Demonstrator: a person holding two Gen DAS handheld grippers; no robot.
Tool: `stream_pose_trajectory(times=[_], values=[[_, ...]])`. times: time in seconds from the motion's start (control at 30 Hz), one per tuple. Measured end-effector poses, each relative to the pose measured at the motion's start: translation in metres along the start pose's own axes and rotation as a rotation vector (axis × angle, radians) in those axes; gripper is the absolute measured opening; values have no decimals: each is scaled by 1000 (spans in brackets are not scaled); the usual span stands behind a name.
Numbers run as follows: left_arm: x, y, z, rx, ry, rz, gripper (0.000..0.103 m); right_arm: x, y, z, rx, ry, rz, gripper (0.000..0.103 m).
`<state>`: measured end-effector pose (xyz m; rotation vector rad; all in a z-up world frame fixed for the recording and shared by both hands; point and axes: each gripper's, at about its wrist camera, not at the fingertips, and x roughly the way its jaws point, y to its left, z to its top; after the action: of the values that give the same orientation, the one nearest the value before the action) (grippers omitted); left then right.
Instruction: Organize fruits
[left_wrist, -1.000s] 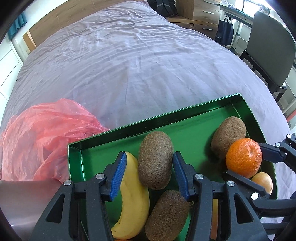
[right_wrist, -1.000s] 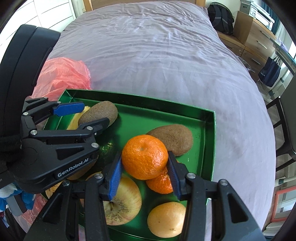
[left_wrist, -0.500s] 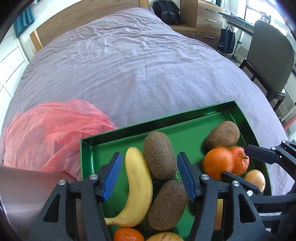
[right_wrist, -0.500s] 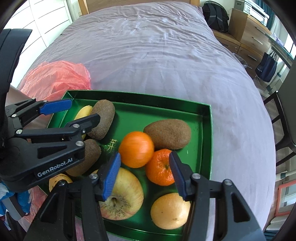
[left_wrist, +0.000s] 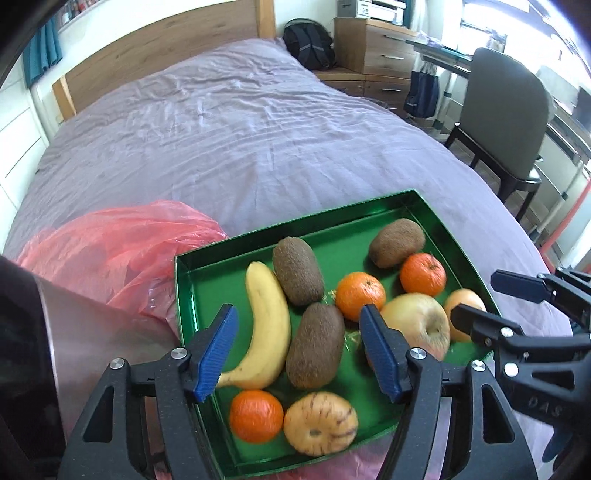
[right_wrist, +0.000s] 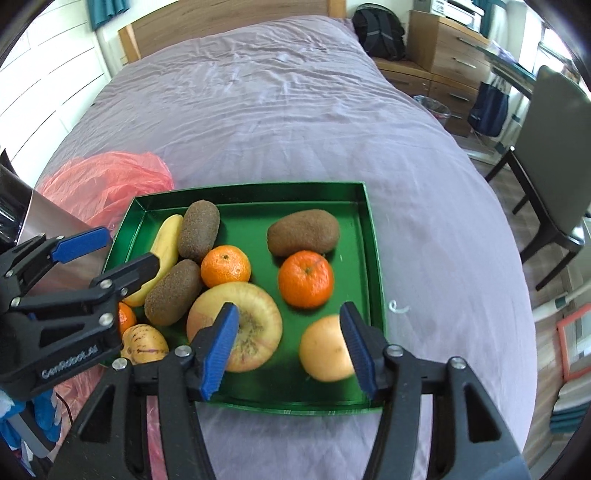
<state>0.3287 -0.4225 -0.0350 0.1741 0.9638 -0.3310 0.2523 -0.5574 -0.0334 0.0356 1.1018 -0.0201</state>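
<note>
Tray: a green tray (right_wrist: 373, 236) is lying on the purple bed (right_wrist: 277, 110), near its foot end.
Bag: a crumpled red plastic bag (left_wrist: 110, 243) is sitting just beside the tray's left wall, touching it.
Banana: a banana (left_wrist: 267, 317) is lying along the left side of the tray.
Kiwis: two kiwis (right_wrist: 197, 229) (right_wrist: 171, 291) are lying end to end just right of the banana; a third kiwi (right_wrist: 303, 232) is lying apart from them, toward the far right of the tray.
Mandarins: one mandarin (right_wrist: 226, 266) is touching the pair of kiwis, another mandarin (right_wrist: 306, 278) is sitting just in front of the third kiwi, and a third mandarin (left_wrist: 256, 415) is resting in the near left corner.
Apple: a big yellow-pink apple (right_wrist: 255, 317) is sitting mid-tray, stem hollow facing the right camera.
Orange fruit: a pale orange fruit (right_wrist: 325, 349) is sitting near the tray's right front; it is blurred, so possibly an orange.
Striped fruit: a yellow fruit with purple streaks (left_wrist: 319, 422) is lying beside the corner mandarin.
Left claw: the left claw (left_wrist: 299, 354) is hovering over the banana and kiwi, its jaws opening, pinching nothing.
Right claw: the right claw (right_wrist: 290, 347) is hovering above the apple and the pale fruit, its jaws opening, with nothing gripped.
Chair: a dark chair (left_wrist: 506, 122) is standing to the right of the bed.
</note>
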Motion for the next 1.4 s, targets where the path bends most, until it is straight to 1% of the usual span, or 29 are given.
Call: stream_pose_trajectory(times=[0.2, 0.27, 0.47, 0.57, 0.7, 0.8, 0.83, 0.97, 1.03, 1.13, 1.17, 1.23, 1.33, 1.4], values=[[-35, -6, -32, 82, -27, -58, 65, -18, 12, -27, 52, 2, -29, 83], [-47, -5, -44, 106, -34, -81, 66, -23, 17, -35, 59, 4, -39, 96], [-77, 1, -82, 165, -36, -145, 66, -36, 38, -58, 81, 23, -64, 97], [-92, 7, -107, 206, -40, -163, 67, -42, 53, -70, 89, 36, -65, 97], [-104, 25, -143, 233, -19, -176, 68, -43, 77, -87, 81, 59, -57, 99], [-112, 43, -170, 252, 0, -165, 69, -42, 103, -105, 62, 85, -40, 99], [-114, 49, -178, 256, 5, -157, 69, -41, 110, -111, 64, 87, -22, 99], [-125, 85, -204, 243, 16, -127, 69, -42, 145, -134, 47, 112, 17, 100], [-132, 108, -215, 231, 15, -102, 69, -45, 167, -145, 27, 111, 35, 100], [-141, 141, -231, 209, 10, -68, 70, -47, 196, -157, 14, 107, 70, 103], [-144, 152, -237, 199, 5, -55, 71, -47, 204, -160, 10, 102, 79, 103], [-152, 179, -249, 159, -14, -23, 75, -46, 223, -163, 10, 96, 99, 103], [-160, 211, -264, 97, -46, 24, 76, -44, 249, -165, -27, 61, 115, 103], [-166, 237, -279, 29, -68, 58, 76, -46, 262, -168, -49, 31, 128, 103]])
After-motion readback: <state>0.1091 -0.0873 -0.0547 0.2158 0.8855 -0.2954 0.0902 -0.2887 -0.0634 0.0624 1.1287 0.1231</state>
